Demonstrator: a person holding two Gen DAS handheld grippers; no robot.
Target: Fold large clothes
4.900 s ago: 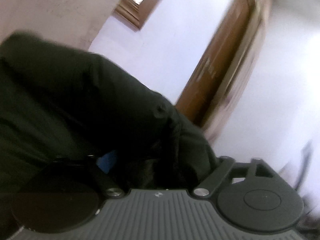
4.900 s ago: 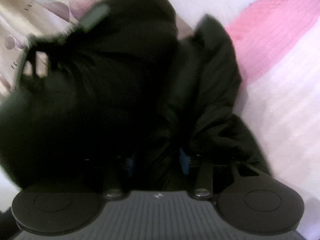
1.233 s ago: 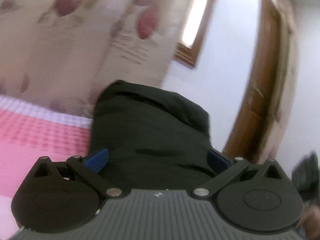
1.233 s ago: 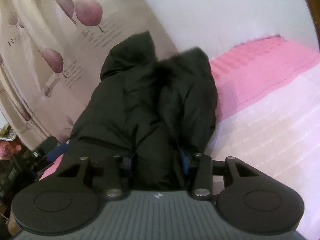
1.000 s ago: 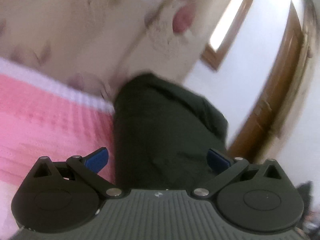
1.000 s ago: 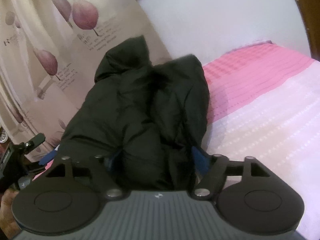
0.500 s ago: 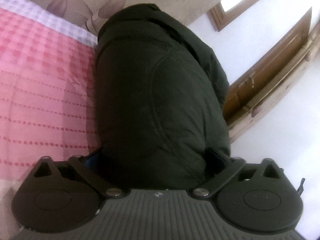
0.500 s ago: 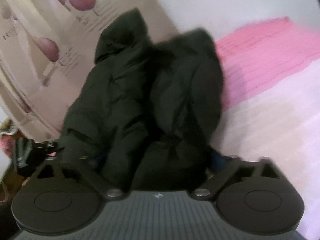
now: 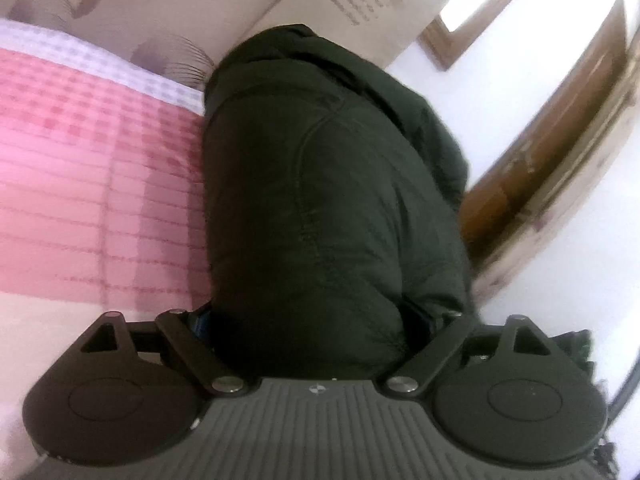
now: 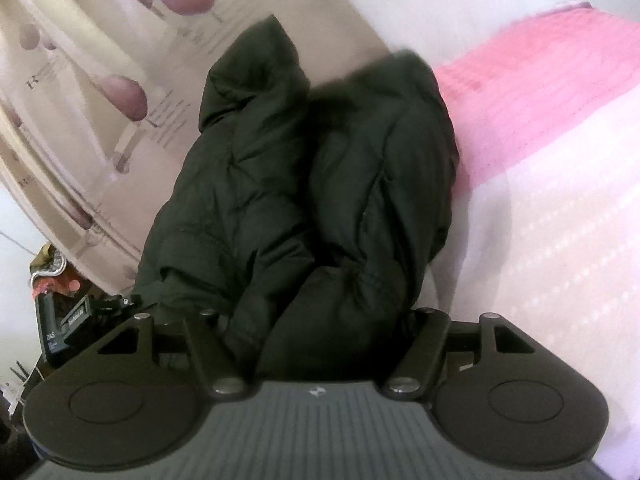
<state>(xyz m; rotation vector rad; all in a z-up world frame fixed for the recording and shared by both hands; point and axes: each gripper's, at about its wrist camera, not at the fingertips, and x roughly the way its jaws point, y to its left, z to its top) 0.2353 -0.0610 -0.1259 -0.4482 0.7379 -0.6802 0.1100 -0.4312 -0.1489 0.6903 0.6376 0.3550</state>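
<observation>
1. In the left wrist view, the left gripper (image 9: 316, 316) fills the bottom of the frame. Its jaws stand wide and are closing, with the near end of the black jacket (image 9: 320, 184) bulging between them. The blue pads are almost wholly buried in the fabric, so I cannot tell whether they press on it.
2. In the right wrist view, the right gripper (image 10: 316, 320) sits at the bottom edge, its jaws closing with bunched folds of the jacket (image 10: 304, 184) between them. Its pads are hidden too, so the grip cannot be told.
3. From both grippers the jacket runs up the middle of each frame, lying on the pink bedspread (image 9: 88, 168). In the right view it shows two puffy lobes side by side, the left one ending in a hood-like peak in the upper centre.
4. The bedspread lies at the left of the left view and at the right of the right view (image 10: 560, 128).
5. Beyond the jacket hangs a beige curtain (image 10: 80, 80) printed with mauve trees, and a wooden door frame (image 9: 560, 152) stands at the right of the left view.
</observation>
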